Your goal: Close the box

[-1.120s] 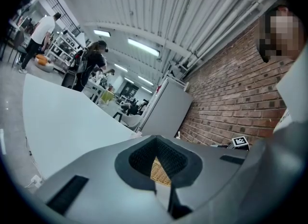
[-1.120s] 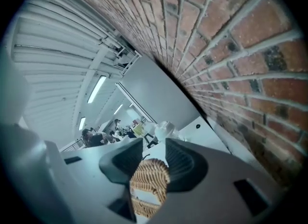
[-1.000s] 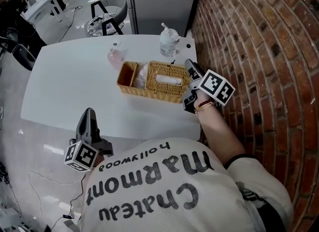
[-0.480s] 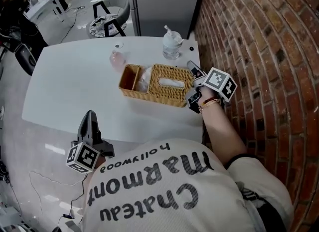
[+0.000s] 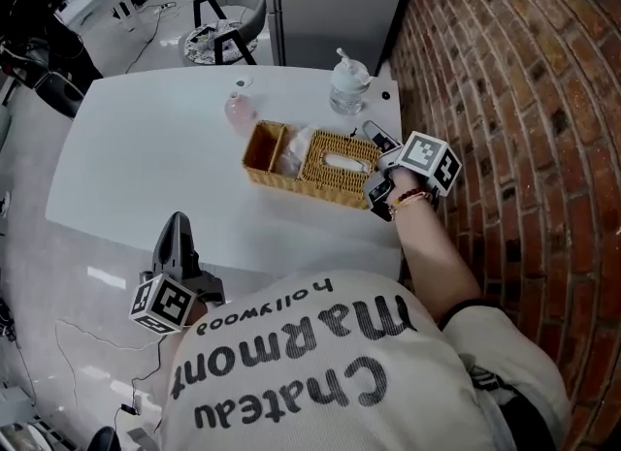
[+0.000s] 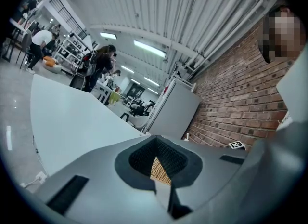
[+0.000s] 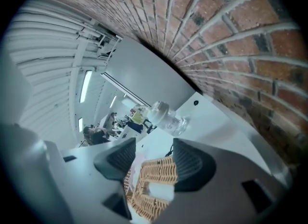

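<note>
A wicker box [image 5: 310, 163] lies on the white table [image 5: 146, 168], its slotted lid [image 5: 335, 161] flat over the right part and a small compartment uncovered at the left end. My right gripper [image 5: 376, 160] is at the box's right end. Its jaws have just been opening and now stand open, and in the right gripper view the box [image 7: 154, 184] shows between the pads [image 7: 192, 163] without touching them. My left gripper [image 5: 175, 243] hangs shut off the table's near edge, far from the box. Only a sliver of wicker [image 6: 161, 171] shows past its closed pads.
A clear pump bottle [image 5: 349, 85] stands just behind the box, also in the right gripper view [image 7: 168, 117], with a small pink bottle [image 5: 236, 108] beside it. The brick wall [image 5: 514, 148] runs close along the table's right side. A grey cabinet [image 5: 340, 3] and stool [image 5: 218, 37] stand beyond.
My right gripper's jaws have widened off the wicker lid they held and the gripper has dipped, so the bottle now shows. The left gripper has stayed put.
</note>
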`<state>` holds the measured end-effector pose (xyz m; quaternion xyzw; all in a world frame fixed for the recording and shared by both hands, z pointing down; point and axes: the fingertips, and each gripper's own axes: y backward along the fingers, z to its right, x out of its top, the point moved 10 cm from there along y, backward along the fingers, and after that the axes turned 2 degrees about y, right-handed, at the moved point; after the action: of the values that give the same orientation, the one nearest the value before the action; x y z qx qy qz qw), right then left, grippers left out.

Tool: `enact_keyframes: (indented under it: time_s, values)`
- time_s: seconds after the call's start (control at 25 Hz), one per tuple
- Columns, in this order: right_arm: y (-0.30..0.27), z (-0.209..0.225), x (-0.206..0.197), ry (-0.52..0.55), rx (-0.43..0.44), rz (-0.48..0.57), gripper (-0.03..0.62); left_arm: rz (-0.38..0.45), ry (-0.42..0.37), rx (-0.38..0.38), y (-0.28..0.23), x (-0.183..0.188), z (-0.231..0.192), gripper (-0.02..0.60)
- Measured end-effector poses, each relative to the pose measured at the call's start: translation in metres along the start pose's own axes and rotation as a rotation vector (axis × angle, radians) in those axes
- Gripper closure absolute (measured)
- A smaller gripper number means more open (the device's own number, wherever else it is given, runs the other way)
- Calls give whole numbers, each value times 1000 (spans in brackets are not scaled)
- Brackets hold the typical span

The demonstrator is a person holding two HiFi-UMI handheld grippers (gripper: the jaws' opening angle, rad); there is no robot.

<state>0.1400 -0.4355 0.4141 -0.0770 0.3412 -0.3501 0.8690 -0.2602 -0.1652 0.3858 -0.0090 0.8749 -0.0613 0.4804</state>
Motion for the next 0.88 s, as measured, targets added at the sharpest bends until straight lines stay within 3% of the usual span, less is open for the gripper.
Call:
enact_keyframes:
  time_s: [0.32,0.44,0.6,0.88]
  values:
    - [14,-32,-32,139,18,-39,364,-11,3,4,23,4,-6,580]
    - [27,-52,-59,212,16,-82,418,-33,17,-17,39,2,-7,580]
    - [52,-76,-97,300,22,-59,465,-58,22,-39,69,6,-9,580]
    - [99,-115,-164,370,82,-42,562,-112,49,-72,123,11,-19,580]
